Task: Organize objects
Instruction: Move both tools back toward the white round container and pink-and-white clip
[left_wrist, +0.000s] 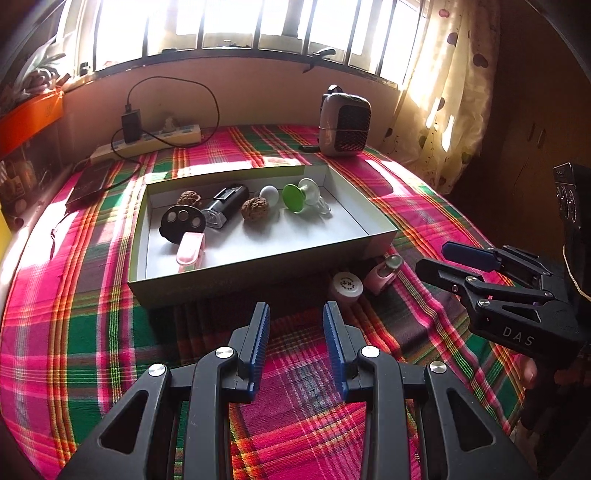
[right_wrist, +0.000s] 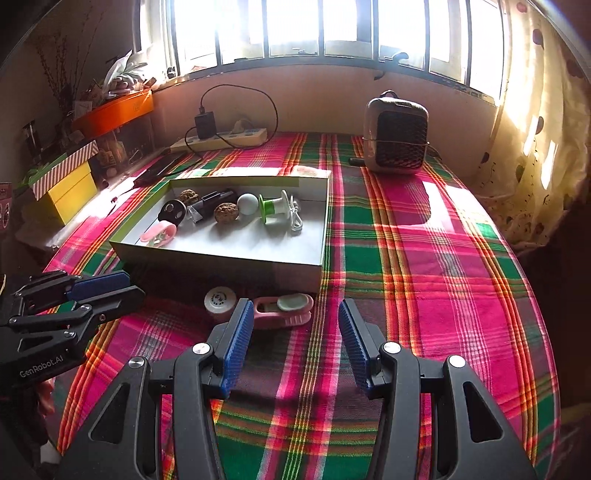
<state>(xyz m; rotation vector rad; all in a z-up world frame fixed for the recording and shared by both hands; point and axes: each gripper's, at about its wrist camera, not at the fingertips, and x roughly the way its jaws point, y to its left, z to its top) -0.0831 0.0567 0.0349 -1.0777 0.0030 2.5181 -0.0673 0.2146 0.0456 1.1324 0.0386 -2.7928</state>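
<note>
— What's in the shallow box (left_wrist: 380, 236)?
— Two walnuts (left_wrist: 255, 209), a white ball (left_wrist: 269, 193), a green-capped holder (left_wrist: 291, 197).
— Outside?
— A pink clip (right_wrist: 282, 311) just before it. Left gripper (left_wrist: 296, 332) and right gripper (right_wrist: 295, 328) both gape, empty.

The table (left_wrist: 92, 332) is covered in pink, green and orange plaid. A white-lined box (left_wrist: 369, 221) is seen mid-frame, a green disc (left_wrist: 293, 197) and a pink clip (left_wrist: 190, 253) inside it. Blue pads are borne by black fingers (left_wrist: 260, 332).

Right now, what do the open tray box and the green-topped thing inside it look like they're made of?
The box looks like matte cardboard: thin, straight walls, white inside, folded corners. The green-topped thing looks like glossy plastic, with a smooth green disc and a clear, see-through stem; the stem could also be glass.
</note>
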